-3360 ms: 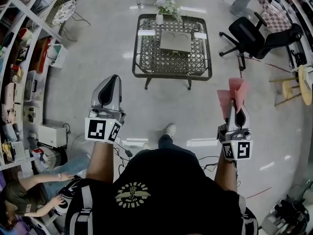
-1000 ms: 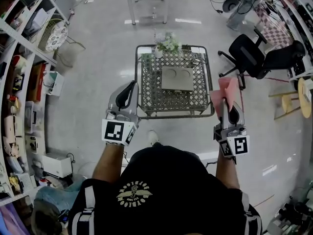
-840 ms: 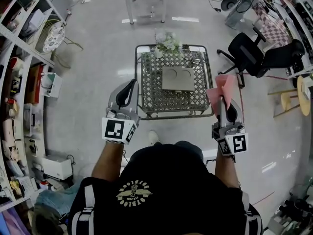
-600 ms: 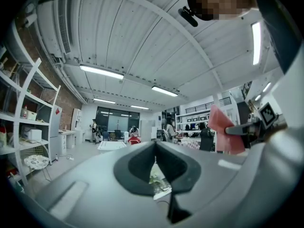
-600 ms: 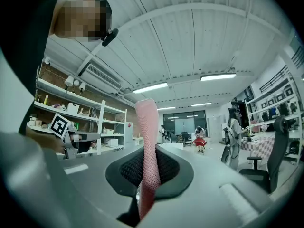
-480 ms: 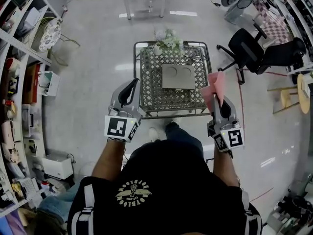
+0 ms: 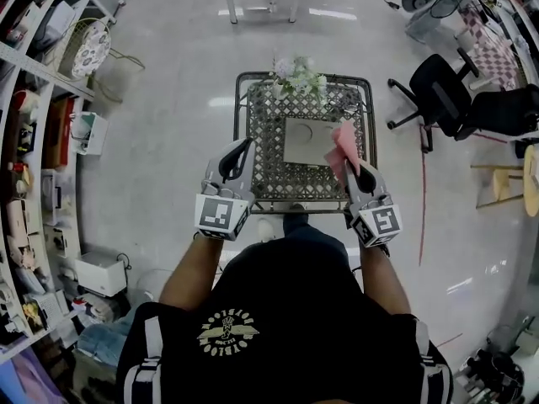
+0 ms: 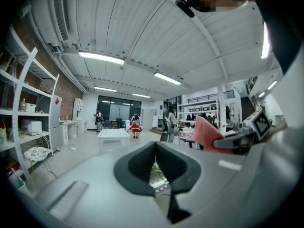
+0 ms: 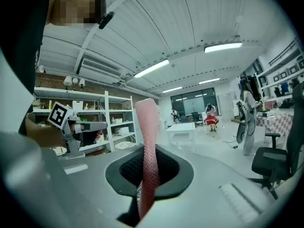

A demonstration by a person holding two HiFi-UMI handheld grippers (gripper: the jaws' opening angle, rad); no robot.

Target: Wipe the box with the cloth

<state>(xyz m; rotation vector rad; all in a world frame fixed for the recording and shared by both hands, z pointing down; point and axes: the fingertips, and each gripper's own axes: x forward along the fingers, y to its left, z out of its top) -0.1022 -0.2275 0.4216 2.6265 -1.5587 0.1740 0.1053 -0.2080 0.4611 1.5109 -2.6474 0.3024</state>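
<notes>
Clenching the pink cloth (image 9: 147, 141) low down between its jaws, the right claw (image 9: 149, 171) is pinching the fabric so that a long fold is standing straight up out of it and rising well above its tips. From the head view the cloth (image 7: 343, 144) is sticking out ahead of the right claw (image 7: 351, 165) and is overlapping the right edge of the box (image 7: 305, 140); whether the two are touching cannot be told.

The box, flat and grey, is lying ahead of both claws, nearer the right one, on a metal lattice table (image 7: 268, 171). The left claw (image 7: 245, 145) is hovering to the left of the box, over the table's near left part, well apart from the cloth. Its jaws are pressing together on nothing: in its own view the left claw (image 8: 155, 150) is showing only a thin sliver of lattice below the meeting line.

A vase of flowers (image 7: 295, 74) is standing beyond the box, at the far edge from the claws. A black office chair (image 7: 442, 87) is sitting well off to the right of the right claw, and shelves (image 7: 38, 141) are running along well to the left of the left claw.
</notes>
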